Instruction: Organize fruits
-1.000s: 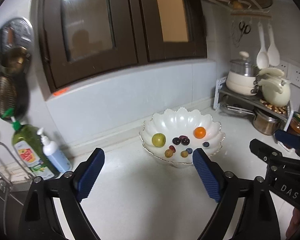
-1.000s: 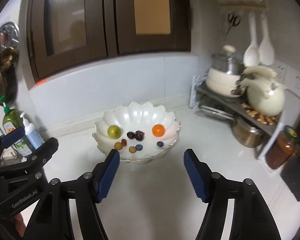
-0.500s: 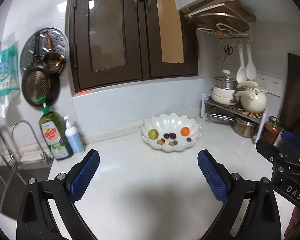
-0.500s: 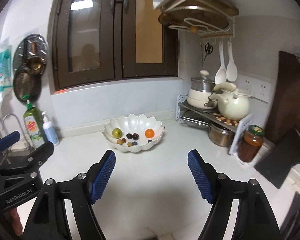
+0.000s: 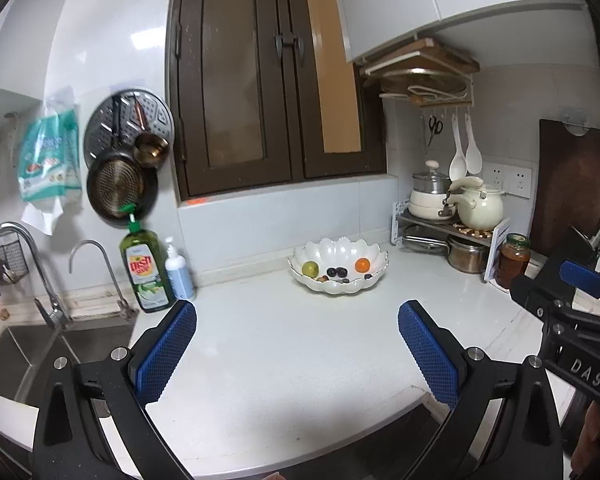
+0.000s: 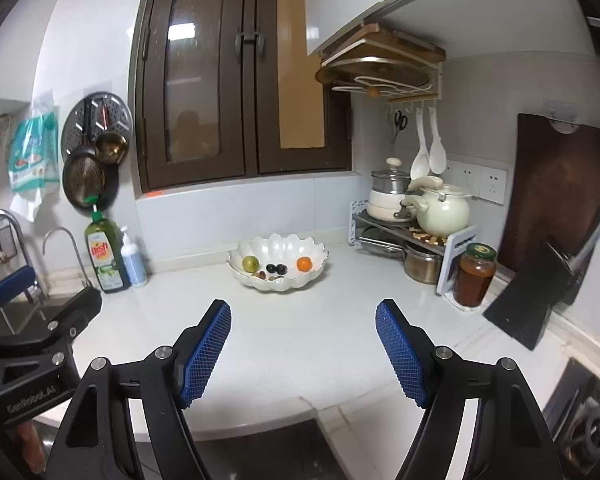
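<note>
A white scalloped bowl (image 5: 374, 251) stands on the white counter near the back wall; it also shows in the right wrist view (image 6: 316, 250). In it lie a green fruit (image 5: 310, 268), an orange fruit (image 5: 362, 265), dark grapes (image 5: 337, 271) and several small fruits. My left gripper (image 5: 297, 354) is open and empty, held far back from the bowl over the counter's front edge. My right gripper (image 6: 303, 354) is open and empty, also far back from the bowl. The right gripper's body shows at the right of the left wrist view.
A sink (image 5: 15, 356) with taps lies at the left. A green dish soap bottle (image 5: 143, 270) and a pump bottle (image 5: 177, 274) stand beside it. A rack with pots (image 6: 416, 216), a jar (image 6: 474, 276) and a dark cutting board (image 6: 556, 196) fill the right corner.
Both grippers have pulled far back and up from the bowl, which now looks small and distant. Both stay open and empty.
</note>
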The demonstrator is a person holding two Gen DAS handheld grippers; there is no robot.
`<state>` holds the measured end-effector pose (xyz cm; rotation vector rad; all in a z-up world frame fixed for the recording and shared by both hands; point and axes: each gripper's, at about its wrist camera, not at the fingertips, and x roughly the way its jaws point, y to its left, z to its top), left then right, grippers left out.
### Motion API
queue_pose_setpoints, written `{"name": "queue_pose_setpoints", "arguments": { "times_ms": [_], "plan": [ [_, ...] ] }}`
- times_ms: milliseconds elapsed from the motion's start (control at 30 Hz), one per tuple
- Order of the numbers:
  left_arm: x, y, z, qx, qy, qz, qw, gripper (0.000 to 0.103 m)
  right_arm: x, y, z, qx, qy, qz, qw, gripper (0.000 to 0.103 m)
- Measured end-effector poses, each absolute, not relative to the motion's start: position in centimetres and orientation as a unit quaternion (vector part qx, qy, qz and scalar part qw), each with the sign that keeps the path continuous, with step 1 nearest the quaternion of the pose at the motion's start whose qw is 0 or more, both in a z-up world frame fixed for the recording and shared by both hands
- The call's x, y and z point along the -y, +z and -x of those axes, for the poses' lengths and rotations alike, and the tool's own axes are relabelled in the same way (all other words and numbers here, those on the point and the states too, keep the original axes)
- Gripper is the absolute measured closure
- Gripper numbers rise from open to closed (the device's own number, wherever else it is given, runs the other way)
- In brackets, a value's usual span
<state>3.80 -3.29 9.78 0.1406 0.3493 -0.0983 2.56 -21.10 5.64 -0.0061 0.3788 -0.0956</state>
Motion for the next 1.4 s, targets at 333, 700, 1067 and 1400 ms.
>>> {"name": "queue_pose_setpoints", "arguments": {
  "times_ms": [333,700,1067,1400],
  "plan": [
    [0.9,10.6,1.0,-0.166,-0.055,-0.065,0.982,0.0,18.9,5.7,2.6,-0.19,-0.059,0.0,0.98,0.027],
    [-0.9,11.5,5.1,-0.158,-0.073,-0.069,0.982,0.0,17.1,6.4,7.0,-0.177,-0.071,-0.001,0.982,0.027],
    [-1.2,12.1,6.7,-0.157,-0.083,-0.069,0.982,0.0,16.4,6.9,9.1,-0.168,-0.075,0.005,0.983,0.027],
    [-0.7,12.2,6.9,-0.156,-0.088,-0.067,0.982,0.0,16.2,7.0,9.5,-0.17,-0.08,0.005,0.982,0.027]
  ]
}}
